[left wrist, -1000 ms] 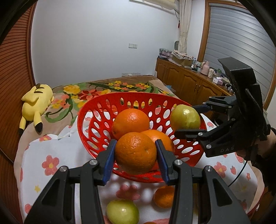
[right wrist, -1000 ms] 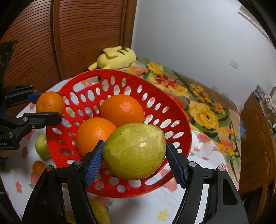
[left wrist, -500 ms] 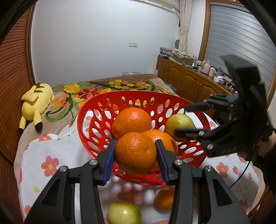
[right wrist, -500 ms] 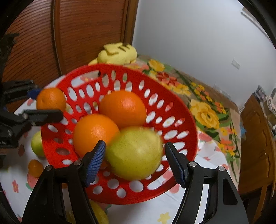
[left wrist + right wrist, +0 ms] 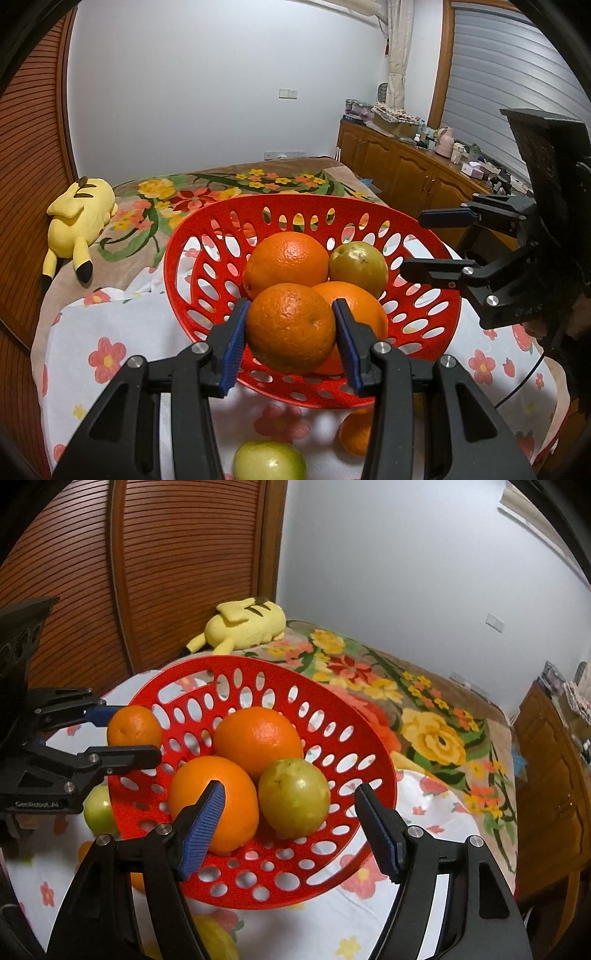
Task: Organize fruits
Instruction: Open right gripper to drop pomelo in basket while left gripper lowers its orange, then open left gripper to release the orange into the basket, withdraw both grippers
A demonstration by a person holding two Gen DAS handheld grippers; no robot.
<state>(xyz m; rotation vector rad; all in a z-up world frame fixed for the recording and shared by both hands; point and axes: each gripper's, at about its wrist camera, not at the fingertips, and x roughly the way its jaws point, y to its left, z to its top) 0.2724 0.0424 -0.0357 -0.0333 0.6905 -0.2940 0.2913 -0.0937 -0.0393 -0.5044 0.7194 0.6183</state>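
floral bedspread [image 5: 92, 332], red basket [image 5: 207, 236] on it. left gripper [image 5: 290, 326] clamps an orange [image 5: 290, 328]; right gripper [image 5: 288, 827] open, nothing held, green fruit [image 5: 293, 797] in basket.

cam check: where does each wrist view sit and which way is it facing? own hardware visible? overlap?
Left wrist: sits behind the left gripper, looking down and forward over the red basket toward the cabinets; its own fingers clamp an orange; the right gripper enters from the right.
Right wrist: sits behind the right gripper, facing the basket and the slatted wooden panels; its jaws stand open by a green fruit lying in the basket; the left gripper enters from the left.
Shared: basket, its fruit, yellow plush toy, floral cloth.
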